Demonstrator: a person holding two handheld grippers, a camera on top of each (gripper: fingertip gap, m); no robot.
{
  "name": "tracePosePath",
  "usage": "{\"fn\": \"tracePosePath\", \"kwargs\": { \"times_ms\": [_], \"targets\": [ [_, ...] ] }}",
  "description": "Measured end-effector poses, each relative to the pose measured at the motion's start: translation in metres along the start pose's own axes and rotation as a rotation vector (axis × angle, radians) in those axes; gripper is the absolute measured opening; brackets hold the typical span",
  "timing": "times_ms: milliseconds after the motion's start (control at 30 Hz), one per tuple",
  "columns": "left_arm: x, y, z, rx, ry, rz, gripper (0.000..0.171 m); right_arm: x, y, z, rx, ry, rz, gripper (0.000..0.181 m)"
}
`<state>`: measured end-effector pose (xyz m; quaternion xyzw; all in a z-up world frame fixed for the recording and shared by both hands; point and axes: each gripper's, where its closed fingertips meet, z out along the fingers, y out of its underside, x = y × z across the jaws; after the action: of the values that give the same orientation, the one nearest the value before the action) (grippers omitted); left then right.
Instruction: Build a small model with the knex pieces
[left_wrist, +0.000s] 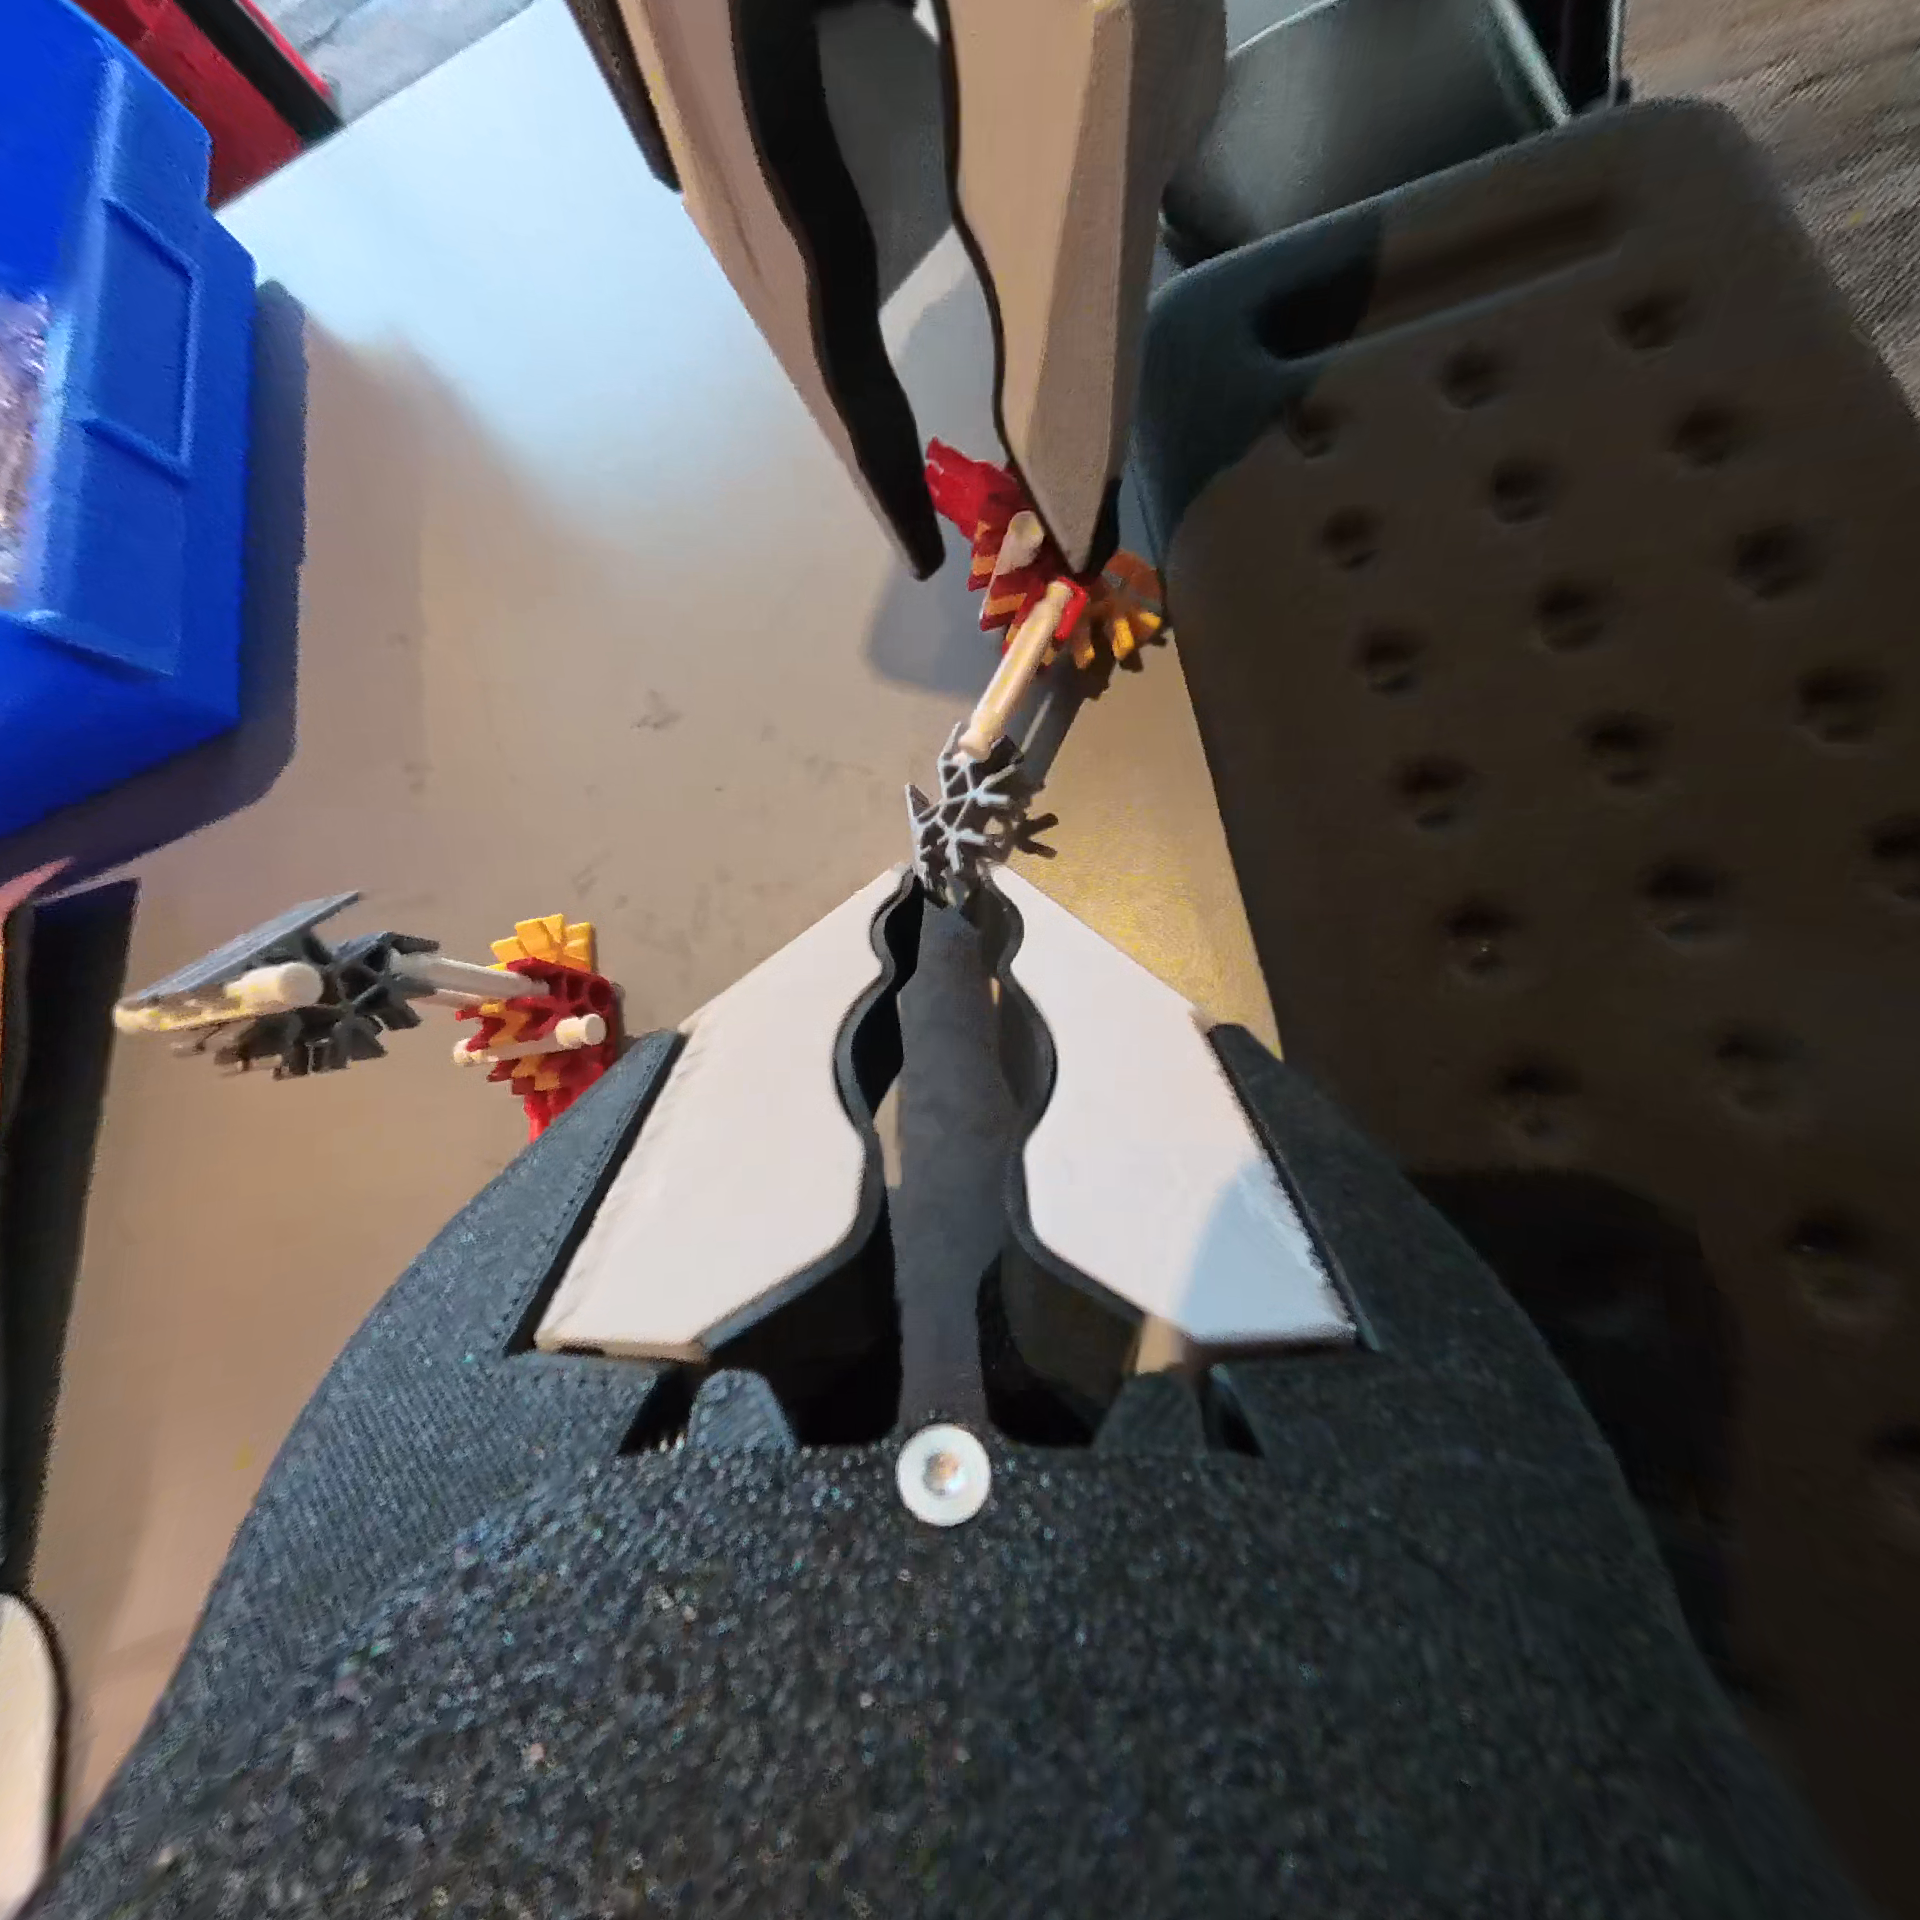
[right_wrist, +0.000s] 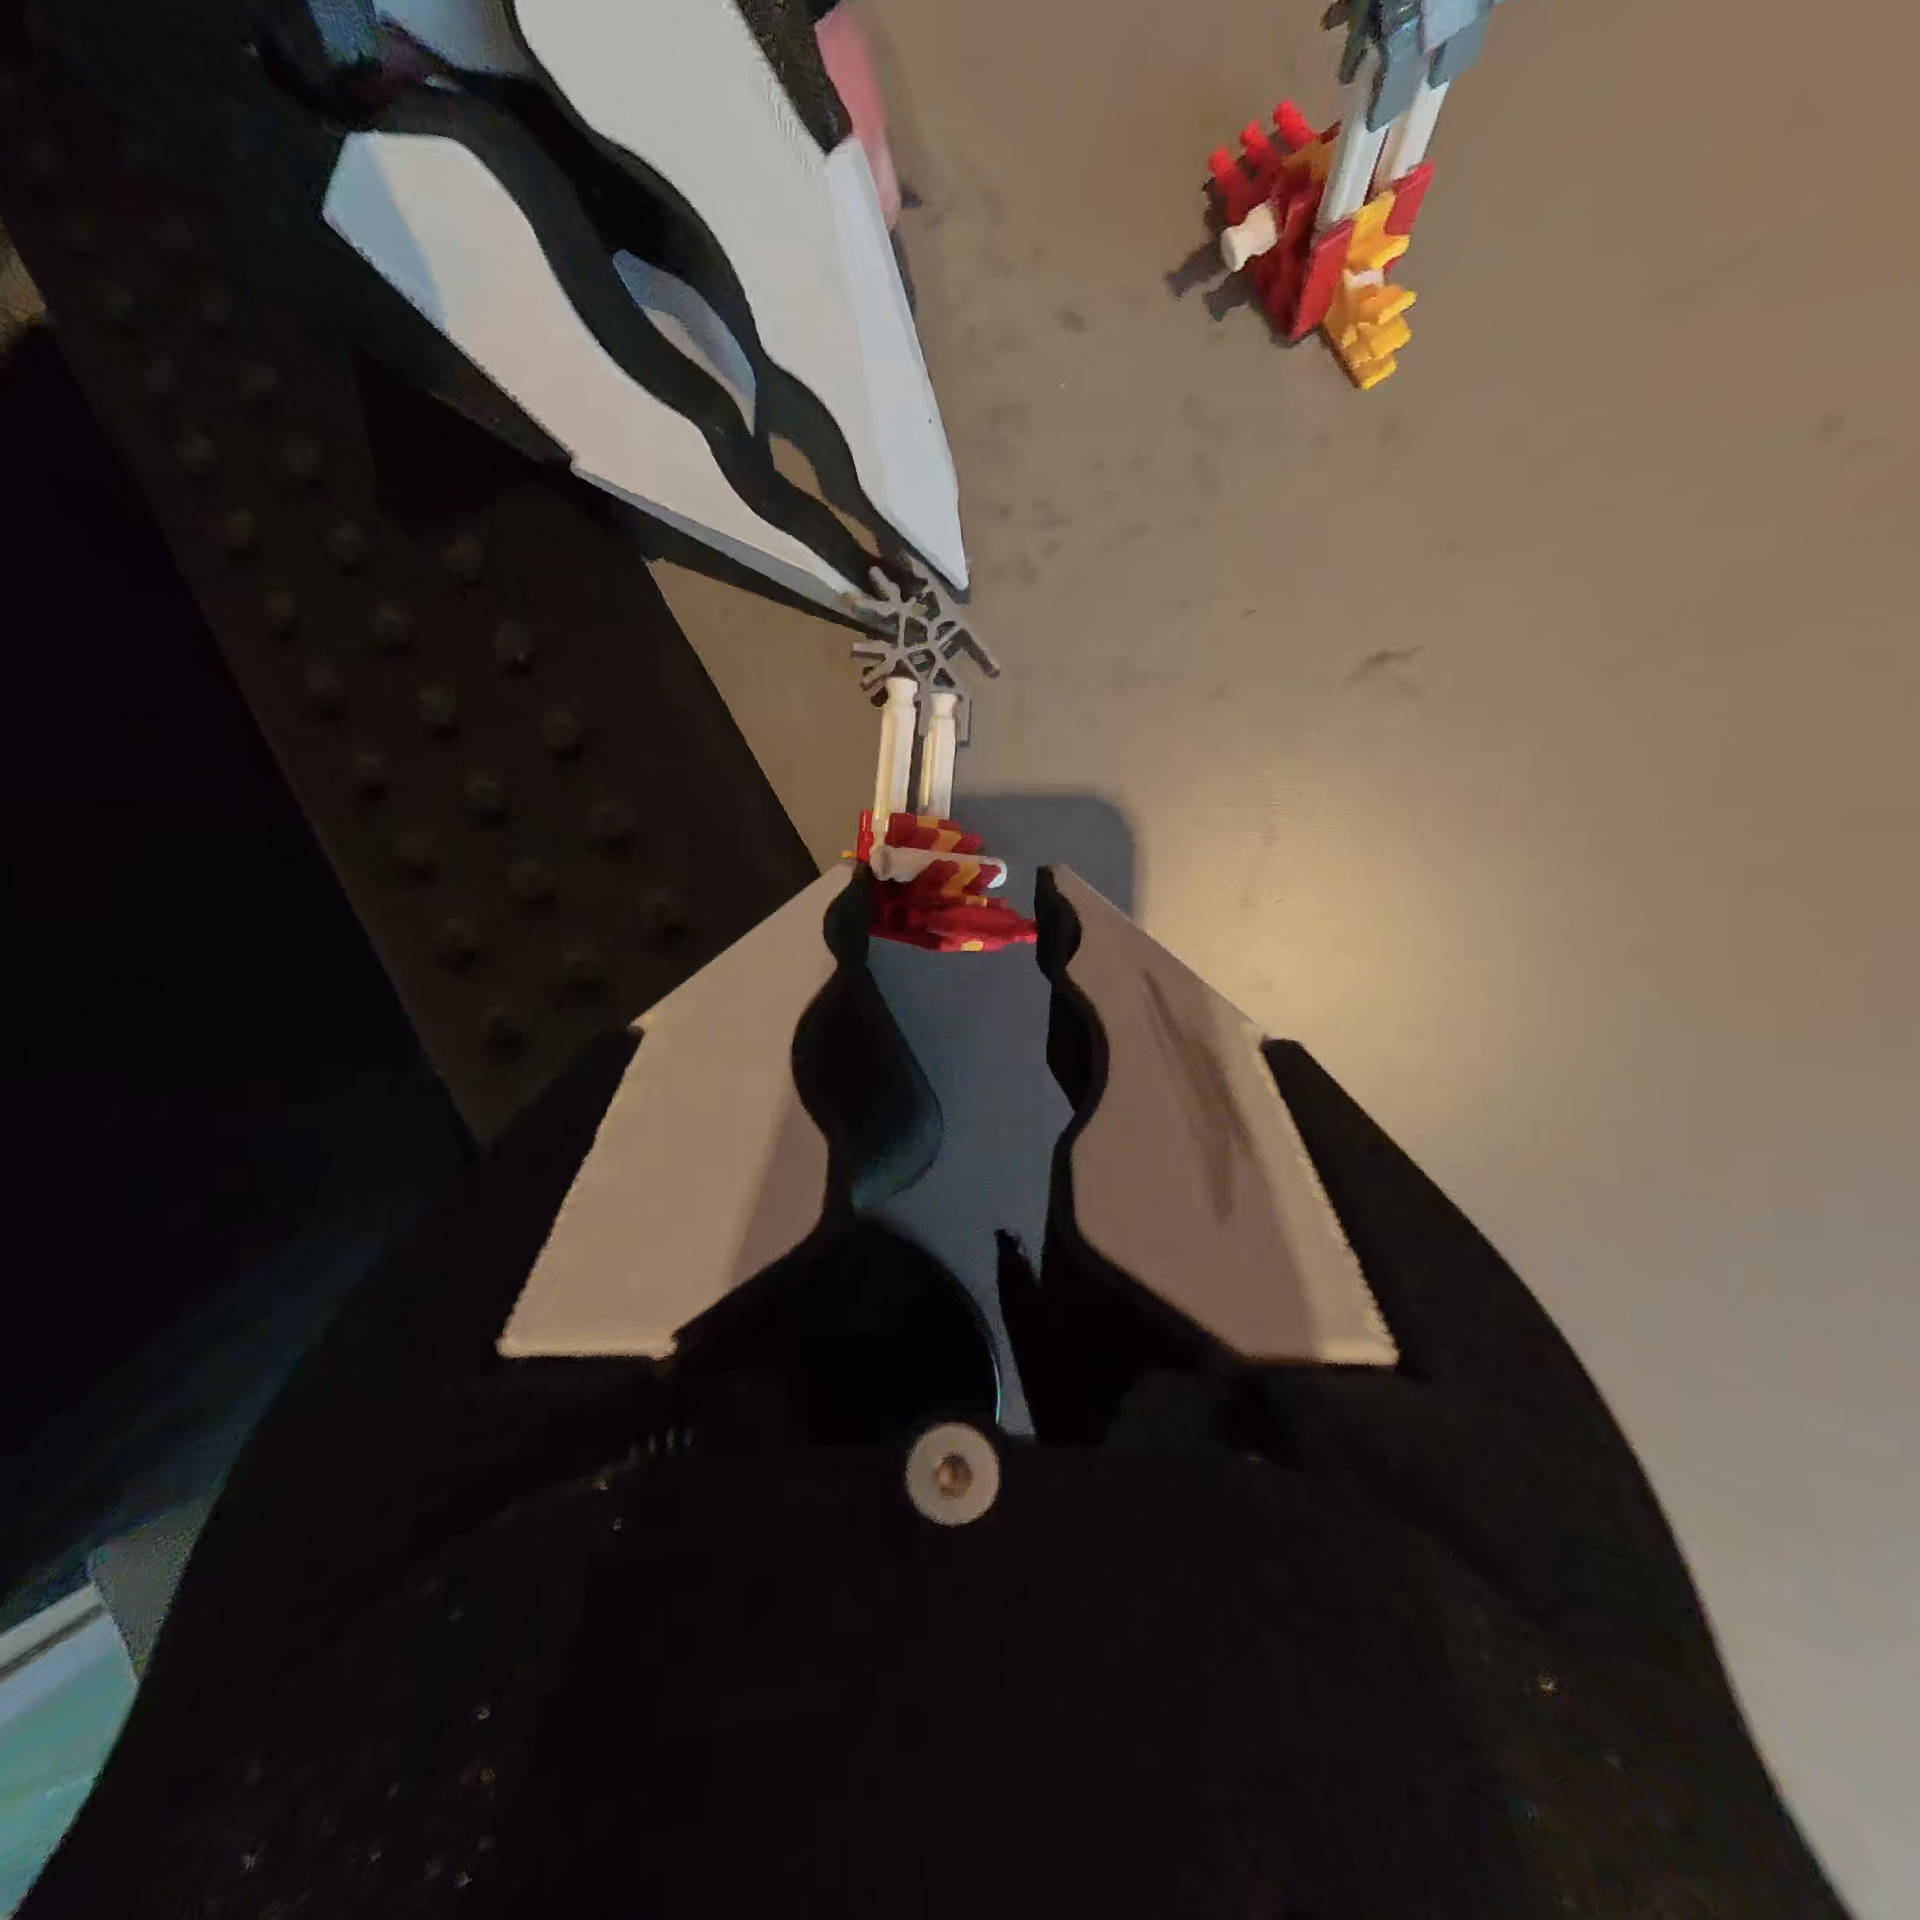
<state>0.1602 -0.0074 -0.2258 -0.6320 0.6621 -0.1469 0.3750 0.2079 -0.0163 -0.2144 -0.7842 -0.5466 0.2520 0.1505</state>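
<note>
My left gripper (left_wrist: 951, 896) is shut on a grey snowflake-shaped connector (left_wrist: 977, 821) at one end of a small toy assembly. Two white rods (left_wrist: 1013, 665) run from it to a red and yellow connector cluster (left_wrist: 1039, 582). My right gripper (right_wrist: 951, 883) comes from the opposite side, its jaws closed around that cluster (right_wrist: 951, 904). It enters the left wrist view from the top (left_wrist: 1008, 556). The left gripper (right_wrist: 914, 582) shows at upper left in the right wrist view, pinching the grey connector (right_wrist: 920, 644). The assembly hangs between the two grippers, above the table edge.
A second, similar assembly (left_wrist: 416, 997) of grey, red and yellow connectors and white rods lies on the beige table (left_wrist: 571, 623), and shows top right in the right wrist view (right_wrist: 1340, 229). A blue bin (left_wrist: 104, 468) stands at the left. A black dimpled surface (left_wrist: 1558, 727) lies beside the table edge. The grippers' ends are close to 6 centimetres from one another.
</note>
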Motion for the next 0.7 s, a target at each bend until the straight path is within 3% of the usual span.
{"fn": "tracePosePath", "kwargs": {
  "times_ms": [167,333,700],
  "targets": [
    [-0.003,0.003,-0.004,-0.019,-0.006,-0.06,0.02,-0.002,-0.004,-0.001,0.078,0.04,-0.04,0.027],
    [-0.003,0.0,-0.013,0.05,0.143,-0.322,0.036,-0.006,-0.008,-0.006,0.153,0.129,-0.145,0.022],
    [-0.006,-0.021,-0.003,0.118,0.301,-0.509,0.02,-0.015,-0.013,-0.01,0.338,0.381,-0.428,0.021]
  ]
}}
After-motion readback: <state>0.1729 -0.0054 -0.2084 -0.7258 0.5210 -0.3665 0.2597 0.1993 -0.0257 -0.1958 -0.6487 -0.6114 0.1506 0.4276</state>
